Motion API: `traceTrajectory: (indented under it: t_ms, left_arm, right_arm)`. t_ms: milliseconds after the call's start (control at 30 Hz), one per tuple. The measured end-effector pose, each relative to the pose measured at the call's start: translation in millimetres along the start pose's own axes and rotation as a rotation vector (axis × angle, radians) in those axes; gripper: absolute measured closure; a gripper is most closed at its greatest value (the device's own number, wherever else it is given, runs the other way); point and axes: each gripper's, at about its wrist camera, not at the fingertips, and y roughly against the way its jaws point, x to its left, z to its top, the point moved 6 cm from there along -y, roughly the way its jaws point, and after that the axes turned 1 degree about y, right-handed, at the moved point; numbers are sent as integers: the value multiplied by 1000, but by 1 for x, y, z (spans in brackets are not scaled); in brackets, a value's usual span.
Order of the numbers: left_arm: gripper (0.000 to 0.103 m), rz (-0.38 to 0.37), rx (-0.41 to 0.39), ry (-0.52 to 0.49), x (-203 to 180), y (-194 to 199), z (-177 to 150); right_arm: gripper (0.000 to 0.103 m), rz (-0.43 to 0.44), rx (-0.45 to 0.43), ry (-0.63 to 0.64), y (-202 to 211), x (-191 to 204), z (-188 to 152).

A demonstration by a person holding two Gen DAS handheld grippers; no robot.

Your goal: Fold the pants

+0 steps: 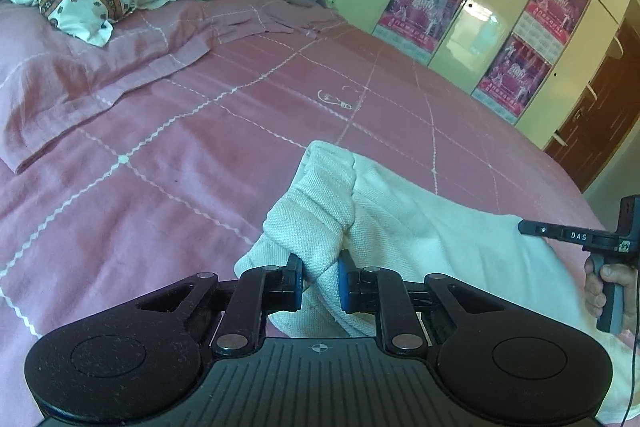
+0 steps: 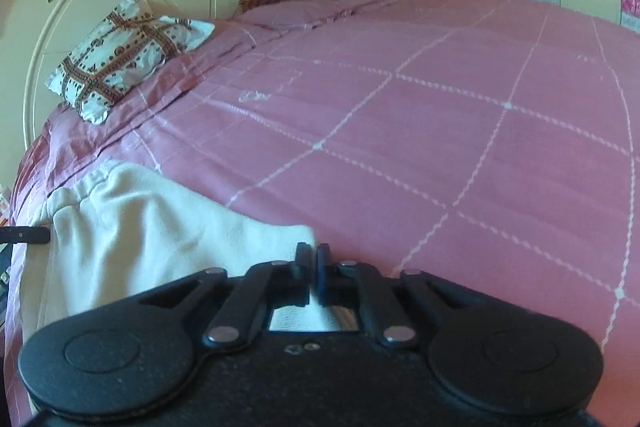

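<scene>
On the pink bedspread (image 1: 168, 155), seen from your left wrist, the white pants (image 1: 400, 211) lay at the near edge, and your left gripper (image 1: 320, 277) had its blue pads clamped on a bunched fold of them. Your right hand (image 1: 608, 287) held its tool at the far right. From your right wrist, your right gripper (image 2: 313, 259) sat pinched together at the pants' corner (image 2: 296, 239); whether cloth was caught, you couldn't tell.

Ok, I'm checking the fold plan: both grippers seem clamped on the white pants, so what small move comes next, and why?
Probably lift both ends slightly together. The left gripper pinches bunched fabric of the white pants, and the right gripper is shut at their other edge on the pink bedspread.
</scene>
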Motion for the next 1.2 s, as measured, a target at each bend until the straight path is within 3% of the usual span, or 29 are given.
traceTrajectory:
  t_ms: [67,133,200,267,400,500,633,733,867,900,933,1133,1200]
  left_arm:
    - [86,37,55,-11,6,-12,-11]
    - [85,26,57,13,11,-14,-14]
    - [77,51,62,2,9,-8,-10]
    - [64,105,44,-47,4,2,-7]
    - [64,125,11,-61,-2,19,0]
    - [64,122,-33,-84,-16,31,7]
    - [63,114,-74,-190,-54,31,12]
    - [59,88,-29,-245,-79,9,4]
    - [56,98,158,-252,-80,-30,-28]
    - [56,92,143,-266,-80,-29,-33]
    - [56,87,131,-273,-79,-26,-35]
    - [56,80,125,-275,-77,-22,-39]
    - [56,102,130,-293,-82,-23,-37]
  right_arm:
    - [100,-37,6,12,-9,3,3]
    - [99,-119,105,32,-35,1,-14]
    - [94,-166,80,40,-36,4,-22]
    - [88,-206,20,12,-18,5,-21]
    - [88,-228,-62,5,31,5,-30]
    - [87,-266,-72,5,60,4,-43]
    - [86,-346,-91,-9,87,0,-64]
    - [86,-396,-87,-79,96,-8,-84]
    - [83,-439,-2,-129,101,-21,-118]
    - [78,-454,7,-143,109,-29,-127]
    - [75,-451,-6,-178,123,-38,-137]
    - [76,-691,-33,-399,242,-128,-214]
    - [83,-789,-48,-484,291,-151,-241]
